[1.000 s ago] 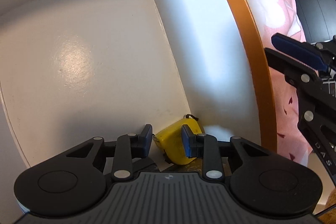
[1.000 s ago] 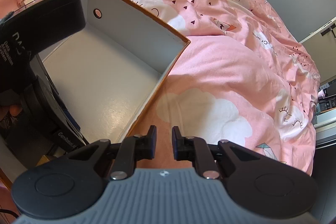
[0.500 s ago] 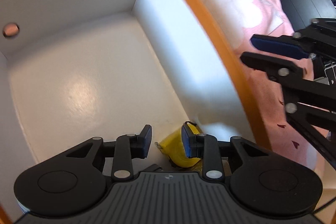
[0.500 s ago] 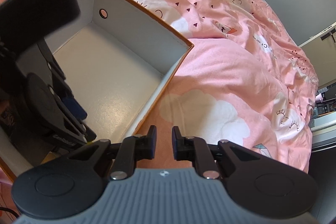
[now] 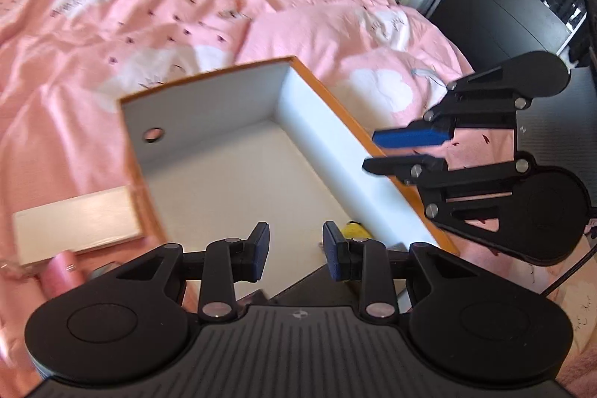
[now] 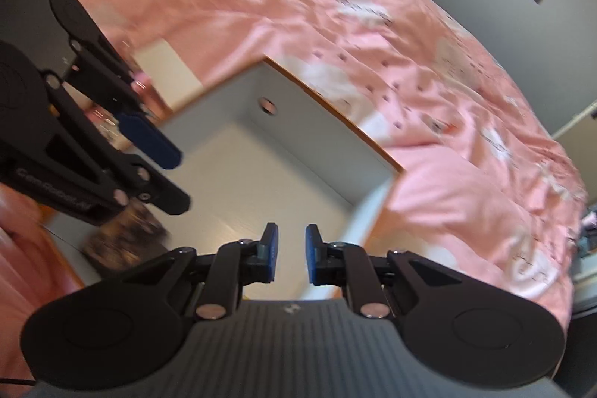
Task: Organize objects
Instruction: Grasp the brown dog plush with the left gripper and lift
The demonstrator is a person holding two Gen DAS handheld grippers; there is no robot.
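Left tongs (image 5: 293, 250) apart, holding nothing, above near end of box (image 5: 317, 107). Right tongs (image 6: 291, 258) also apart, empty, over box's right wall. Yellow object (image 5: 354, 230) sits in box's near right corner, partly hidden behind left tongs. Box on pink bedding (image 5: 149, 6). White flat box (image 5: 74, 222) just beside its left wall.

The box (image 5: 209, 107) sits on the bed (image 5: 112, 6). Inside it, a tape measure (image 5: 354, 230) lies against its right wall. A flat lid (image 5: 74, 222) lies just left of the box.
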